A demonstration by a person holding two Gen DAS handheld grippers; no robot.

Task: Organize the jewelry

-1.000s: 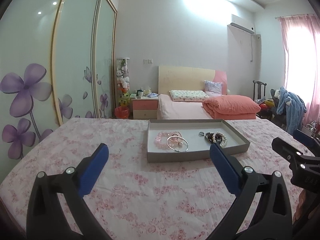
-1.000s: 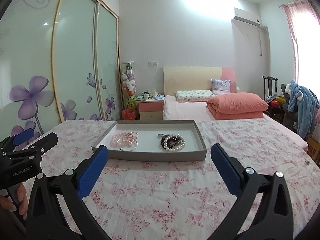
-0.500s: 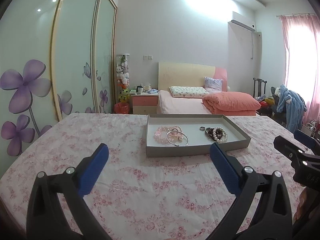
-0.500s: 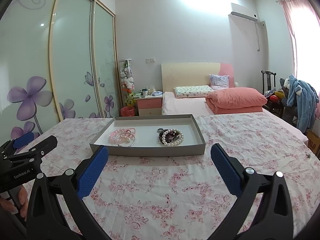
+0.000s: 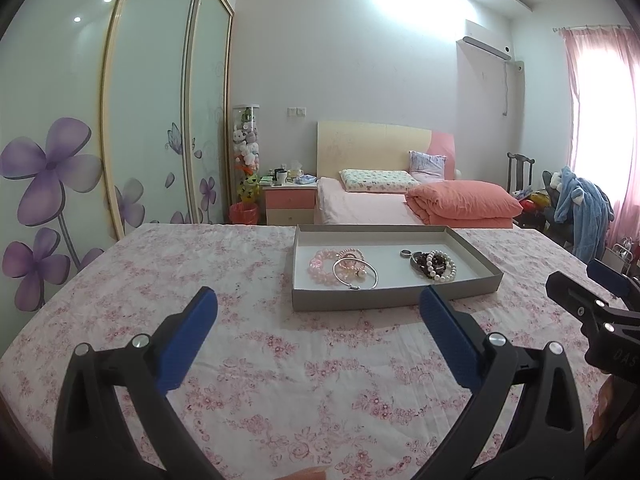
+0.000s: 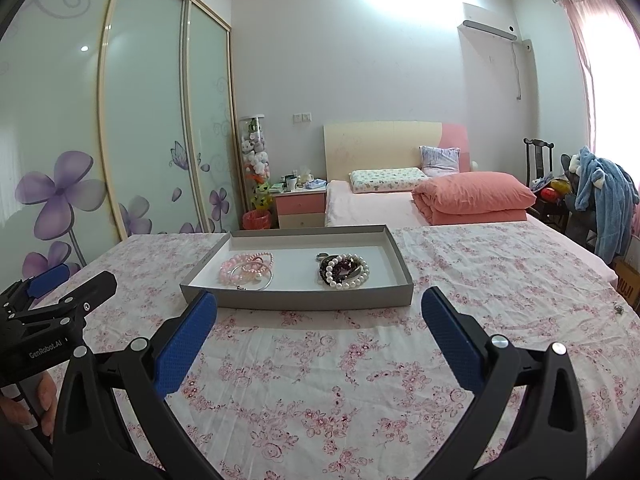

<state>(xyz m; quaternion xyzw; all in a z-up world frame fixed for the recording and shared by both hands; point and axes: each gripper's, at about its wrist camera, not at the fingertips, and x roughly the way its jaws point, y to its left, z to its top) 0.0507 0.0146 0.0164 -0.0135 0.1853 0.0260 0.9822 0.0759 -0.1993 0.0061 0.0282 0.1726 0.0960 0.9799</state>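
Left gripper (image 5: 318, 308): we see its blue fingers spread wide with nothing between them, low in the frame above the flowered cloth (image 5: 160, 280).
Right gripper (image 6: 319, 308): also spread wide and empty; in the left view it shows at the right edge.
Tray (image 5: 394, 299): a grey shallow box, centre of both frames, lying on the cloth beyond the fingertips.
Pink bracelets (image 5: 326, 266): left half of the tray, with a silver bangle (image 5: 355, 274) lying over them.
Pearl bracelet (image 5: 442, 267): right half, around dark beads; a small ring (image 5: 405, 253) just beside.
Hand (image 6: 40, 400): we see it at the lower left in the right view, holding the left gripper's handle.
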